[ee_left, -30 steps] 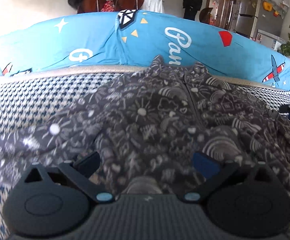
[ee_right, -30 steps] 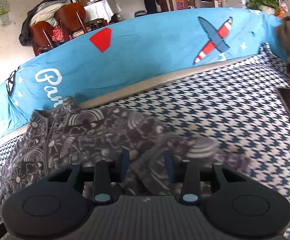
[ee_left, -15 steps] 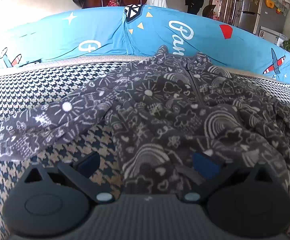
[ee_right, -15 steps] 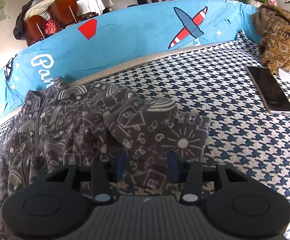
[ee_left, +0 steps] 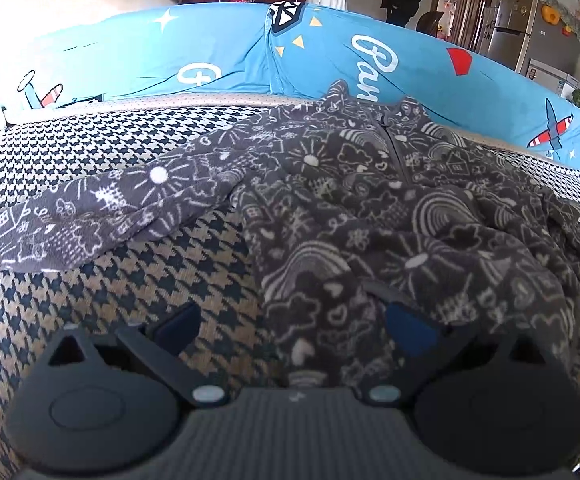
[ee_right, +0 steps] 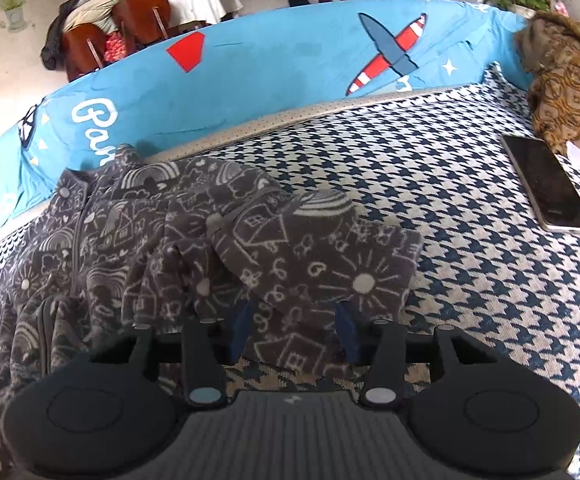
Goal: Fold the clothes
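1. Step: spreading the fleece jacket (ee_left: 369,200) flat on the sofa seat (ee_right: 469,280); I judge folding not yet begun.
2. Right gripper (ee_right: 295,328): jaws opening, pads clear of the sleeve cuff (ee_right: 329,264) between them.
3. Left gripper (ee_left: 293,324): apart, the hem between its jaws, unclamped.
4. Next: regrasp a sleeve, fold inward.
5. Jacket: collar at the seat's back edge.

1. The left gripper (ee_left: 293,326) tilts steeply downward, its jaws spread wide, with nothing pressed between the blue pads (ee_left: 407,330)
2. The right gripper (ee_right: 294,330) points down at about the same slant; its jaws are opening, set narrower than the left pair's, and fabric lies between the pads (ee_right: 241,326) without being pinched
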`<state>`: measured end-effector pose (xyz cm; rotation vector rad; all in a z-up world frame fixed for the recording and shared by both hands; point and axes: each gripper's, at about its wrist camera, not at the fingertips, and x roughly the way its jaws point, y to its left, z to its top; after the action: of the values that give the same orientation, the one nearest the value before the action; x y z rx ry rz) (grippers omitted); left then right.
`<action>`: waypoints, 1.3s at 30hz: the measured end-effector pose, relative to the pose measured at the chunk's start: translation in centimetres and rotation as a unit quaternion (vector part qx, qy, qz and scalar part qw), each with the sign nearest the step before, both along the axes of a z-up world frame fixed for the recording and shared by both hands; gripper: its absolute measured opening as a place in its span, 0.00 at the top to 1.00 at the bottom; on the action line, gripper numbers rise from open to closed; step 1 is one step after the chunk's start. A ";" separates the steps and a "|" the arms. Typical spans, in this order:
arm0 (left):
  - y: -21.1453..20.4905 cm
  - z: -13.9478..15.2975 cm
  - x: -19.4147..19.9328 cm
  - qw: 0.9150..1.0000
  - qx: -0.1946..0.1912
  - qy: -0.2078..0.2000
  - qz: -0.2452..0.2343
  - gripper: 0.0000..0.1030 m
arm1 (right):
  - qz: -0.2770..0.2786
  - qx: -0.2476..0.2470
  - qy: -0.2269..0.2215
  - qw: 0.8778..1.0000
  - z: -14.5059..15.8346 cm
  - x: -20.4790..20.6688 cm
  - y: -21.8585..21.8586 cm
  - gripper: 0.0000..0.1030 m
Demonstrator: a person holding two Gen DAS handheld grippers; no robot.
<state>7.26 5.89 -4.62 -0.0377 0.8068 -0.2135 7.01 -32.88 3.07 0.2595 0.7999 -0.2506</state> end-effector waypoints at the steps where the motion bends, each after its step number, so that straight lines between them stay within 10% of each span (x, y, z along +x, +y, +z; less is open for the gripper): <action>1: 0.0 -0.1 0.1 1.000 -0.003 0.001 0.000 0.00 | 0.005 -0.003 0.001 1.000 -0.1 0.1 0.2 0.50; 17: -0.6 -1.0 0.7 1.000 -0.015 0.015 -0.003 0.00 | 0.023 -0.103 0.040 0.994 -3.3 4.1 2.2 0.49; 23: -0.6 -1.0 0.7 1.000 -0.013 0.014 -0.003 0.00 | -0.007 -0.087 0.019 0.996 -3.2 3.9 1.3 0.91; 29: -0.5 -0.9 0.7 1.000 -0.012 0.014 0.000 0.00 | -0.081 -0.065 -0.041 0.994 -0.8 1.4 -0.6 0.92; 39: -0.6 -1.2 0.6 1.000 -0.006 0.016 0.003 0.00 | -0.348 -0.048 -0.087 0.932 2.6 -5.5 -8.0 0.92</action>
<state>7.91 5.27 -5.77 -0.0542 0.8366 -0.2121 1.47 -40.88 5.64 0.4626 0.4905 -0.9216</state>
